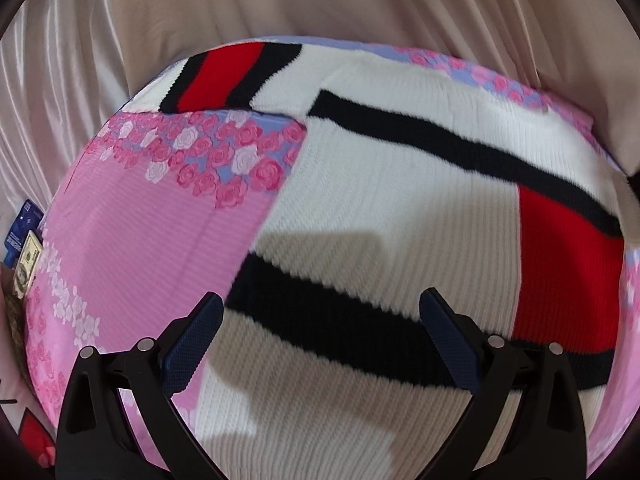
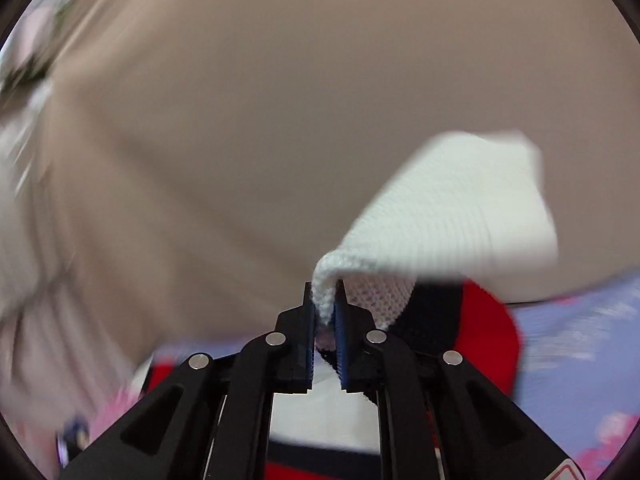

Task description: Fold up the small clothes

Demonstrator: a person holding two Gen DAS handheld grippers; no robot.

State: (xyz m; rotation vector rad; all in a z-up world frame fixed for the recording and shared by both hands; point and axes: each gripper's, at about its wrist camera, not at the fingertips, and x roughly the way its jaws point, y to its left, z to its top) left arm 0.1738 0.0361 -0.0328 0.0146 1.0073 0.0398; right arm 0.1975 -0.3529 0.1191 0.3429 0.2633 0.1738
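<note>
A white ribbed knit sweater (image 1: pixel 384 208) with black stripes and red blocks lies spread on a pink floral bed sheet (image 1: pixel 132 236). My left gripper (image 1: pixel 322 312) is open and empty, hovering just above the sweater's lower part over a black stripe. My right gripper (image 2: pixel 325 300) is shut on a white knit edge of the sweater (image 2: pixel 452 208), lifted off the bed so the fabric hangs out to the right. The right wrist view is blurred by motion.
A beige satin curtain (image 1: pixel 280 4) hangs behind the bed and fills the right wrist view (image 2: pixel 280 100). Small cards and a banknote (image 1: pixel 24 256) lie at the bed's left edge.
</note>
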